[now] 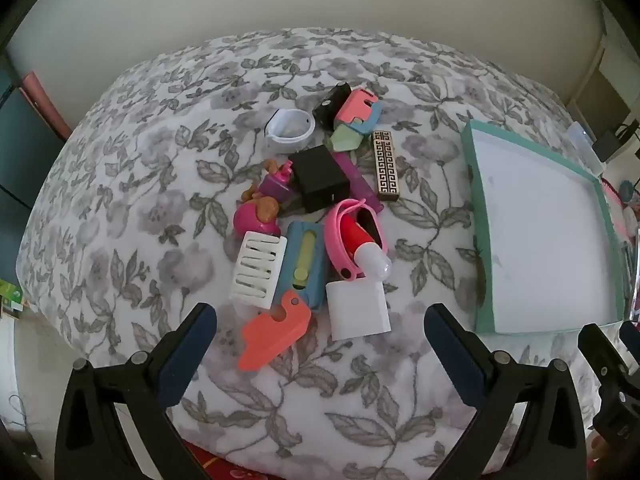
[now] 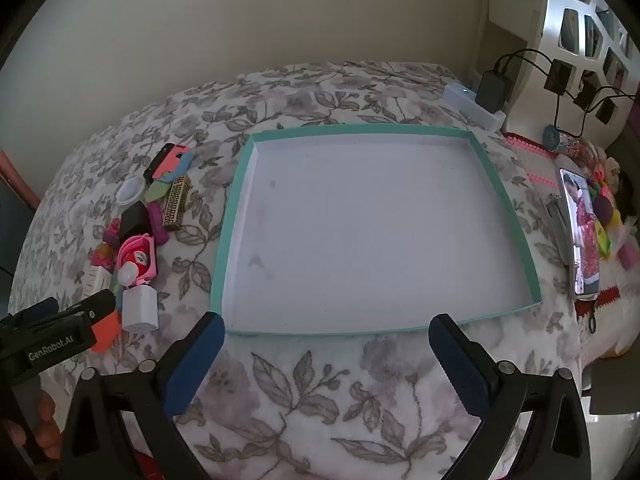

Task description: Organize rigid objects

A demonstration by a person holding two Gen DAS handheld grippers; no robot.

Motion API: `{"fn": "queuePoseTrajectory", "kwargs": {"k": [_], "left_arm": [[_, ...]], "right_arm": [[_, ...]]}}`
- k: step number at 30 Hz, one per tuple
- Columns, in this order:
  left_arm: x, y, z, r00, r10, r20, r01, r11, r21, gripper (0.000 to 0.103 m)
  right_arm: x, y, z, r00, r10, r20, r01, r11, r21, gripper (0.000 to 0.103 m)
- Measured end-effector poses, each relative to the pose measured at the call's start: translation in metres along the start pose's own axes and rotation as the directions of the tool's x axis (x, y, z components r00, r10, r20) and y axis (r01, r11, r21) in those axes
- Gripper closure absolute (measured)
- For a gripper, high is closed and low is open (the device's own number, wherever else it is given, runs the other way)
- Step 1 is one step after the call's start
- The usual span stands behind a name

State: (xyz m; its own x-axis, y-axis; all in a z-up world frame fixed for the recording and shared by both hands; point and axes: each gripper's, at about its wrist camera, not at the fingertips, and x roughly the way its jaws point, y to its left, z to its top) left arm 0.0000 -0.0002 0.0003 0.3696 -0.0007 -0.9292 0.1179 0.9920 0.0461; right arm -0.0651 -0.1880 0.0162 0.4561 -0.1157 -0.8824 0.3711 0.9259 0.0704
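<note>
both claws spread wide and empty above the toy pile (image 1: 312,208), so risk of snagging the pink band (image 1: 340,236) and dragging neighbours off the floral blanket (image 1: 140,184).

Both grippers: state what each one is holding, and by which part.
Nothing is held. The left gripper stands open above the pile of small objects, and the right gripper stands open at the near rim of the teal tray.

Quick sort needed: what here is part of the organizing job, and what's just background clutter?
Job items:
- teal tray, nothing in it
- white cube
- coral clip
- white slotted block
- pink band
- black box
- patterned bar
- both tongs, open

Lying about:
- phone
- charger
- floral blanket
</note>
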Motion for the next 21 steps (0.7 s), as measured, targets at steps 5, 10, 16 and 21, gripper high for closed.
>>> {"fn": "queuePoseTrajectory", "kwargs": {"k": [5,10,16,21], "left_arm": [[0.0016,-0.0007,0.0016,1.000,0.002,0.004,-0.003,1.000,0.015,0.000],[-0.0024,-0.0012,0.0012,1.000,0.005,0.015,-0.005,1.000,0.012,0.000],[-0.0045,-0.0023,-0.0004,1.000,-0.003,0.024,0.002,1.000,0.016,0.000],[-0.0026,-0.0027,0.0001,1.000,-0.002,0.014,0.002,1.000,0.010,0.000]], "right_arm": [[0.0005,0.0010,-0.0002,1.000,-0.005,-0.003,0.005,1.000,0.002,0.000],[0.0010,-0.0027,-0.0002,1.000,0.003,-0.001,-0.003,1.000,0.008,0.000],[0.0041,-0.0016,0.0007,1.000,0.001,-0.001,-0.001,1.000,0.008,0.000],[0.0003,-0.0016,-0.0005,1.000,0.002,0.003,-0.002,1.000,0.007,0.000]]}}
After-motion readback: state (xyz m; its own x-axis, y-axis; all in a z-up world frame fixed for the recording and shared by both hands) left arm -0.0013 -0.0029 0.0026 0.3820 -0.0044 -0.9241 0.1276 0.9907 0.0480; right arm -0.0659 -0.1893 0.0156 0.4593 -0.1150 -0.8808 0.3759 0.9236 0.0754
